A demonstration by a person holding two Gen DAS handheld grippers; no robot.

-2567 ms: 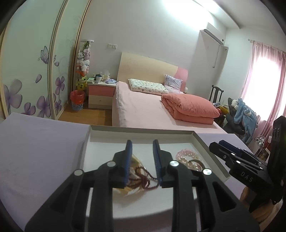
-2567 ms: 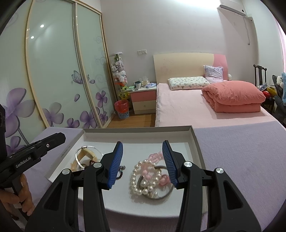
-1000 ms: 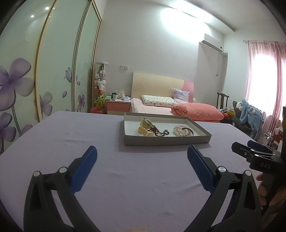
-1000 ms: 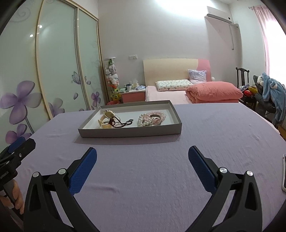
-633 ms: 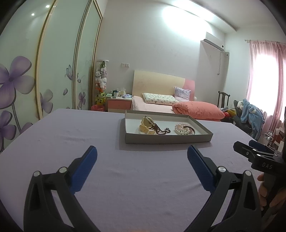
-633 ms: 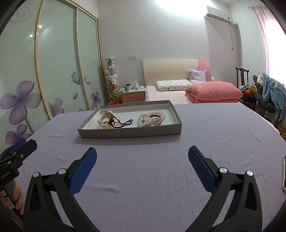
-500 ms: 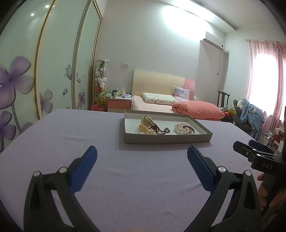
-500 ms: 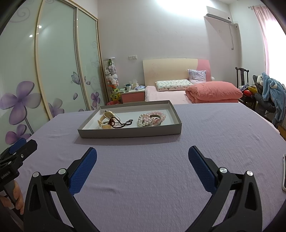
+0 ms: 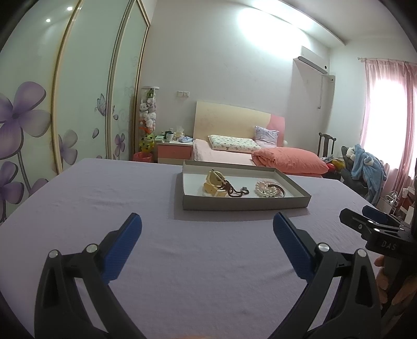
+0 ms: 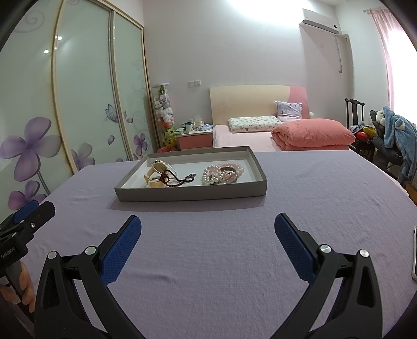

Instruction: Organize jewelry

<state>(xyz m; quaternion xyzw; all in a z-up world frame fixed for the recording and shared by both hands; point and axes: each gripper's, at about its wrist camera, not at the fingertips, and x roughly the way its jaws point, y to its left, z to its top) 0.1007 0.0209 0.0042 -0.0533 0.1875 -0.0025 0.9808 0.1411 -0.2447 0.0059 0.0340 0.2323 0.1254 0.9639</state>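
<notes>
Both grippers wide open, empty, well back from tray point(image 10: 191, 194) on tabletop point(image 10: 234, 247); L gripper point(image 9: 207, 234), R gripper point(image 10: 207, 234); jewelry all in tray: dark bead strand point(image 10: 177, 178) on cream watch point(image 10: 156, 173), pearl bracelets point(image 10: 221, 173) at right; looks sorted; if regrasping, approach low, pinch one piece only.

In the tray point(image 10: 182, 194), the watch point(image 10: 156, 173) lies left of the pearl bracelets point(image 10: 221, 173).

Bright room, glare from ceiling light point(image 9: 263, 23) and window point(image 9: 385, 109) — sharp focus, fisheye-curved, dark-vignetted edges.
</notes>
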